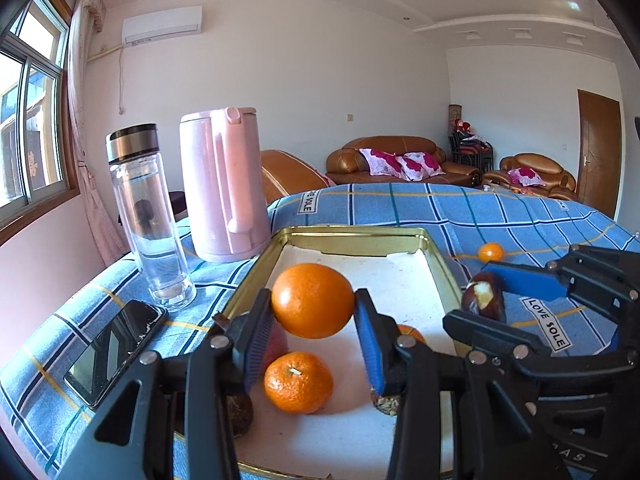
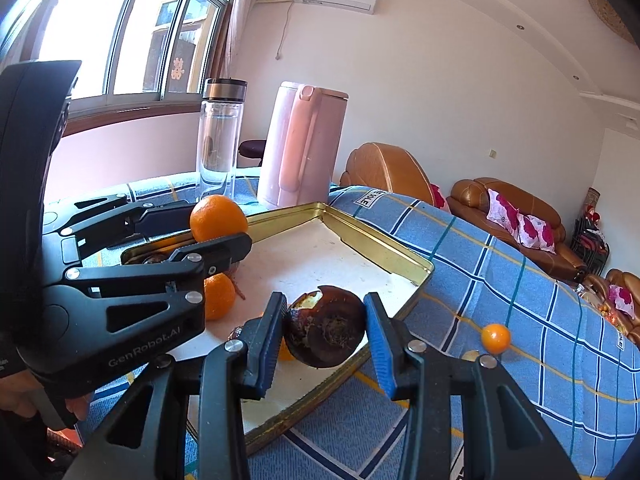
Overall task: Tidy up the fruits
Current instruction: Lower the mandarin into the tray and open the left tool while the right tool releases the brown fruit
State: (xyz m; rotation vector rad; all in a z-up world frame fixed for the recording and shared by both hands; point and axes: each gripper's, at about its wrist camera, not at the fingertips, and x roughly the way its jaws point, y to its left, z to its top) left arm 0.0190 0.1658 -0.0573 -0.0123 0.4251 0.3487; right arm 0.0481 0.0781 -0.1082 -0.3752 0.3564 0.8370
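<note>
Item 1. My left gripper [image 1: 314,320]: fingers clamped on the large orange [image 1: 313,301], blue pads pressing its two flanks at the widest part, which I judge keeps a round fruit from rolling out. It hangs clear above the tray [image 1: 436,252], not touching the paper lining.

Item 2. My right gripper [image 2: 325,334]: fingers clamped on the dark brown fruit [image 2: 326,332], its skin broken at the top and showing pale flesh. I hold it over the tray's near right edge, apparently ready to go in beside the rest.

Item 3. Mandarin [image 1: 298,387], lying on the tray lining directly below the large orange. A release straight down would land on it, so a free patch further back looks the better spot.

Item 4. Other tray contents: another dark fruit [image 1: 240,414] at the near left and a sliver of orange fruit [image 1: 410,332] behind my left finger; both largely hidden.

Item 5. Small orange fruit [image 2: 495,337], alone on the blue checked cloth [image 1: 400,204], well apart from the tray on its right. Not yet gathered.

Item 6. Bystanders on the counter, left of the tray: pink jug [image 1: 222,184], clear bottle [image 1: 148,216], phone [image 1: 114,350] lying flat. Both carries should stay wide of them.
</note>
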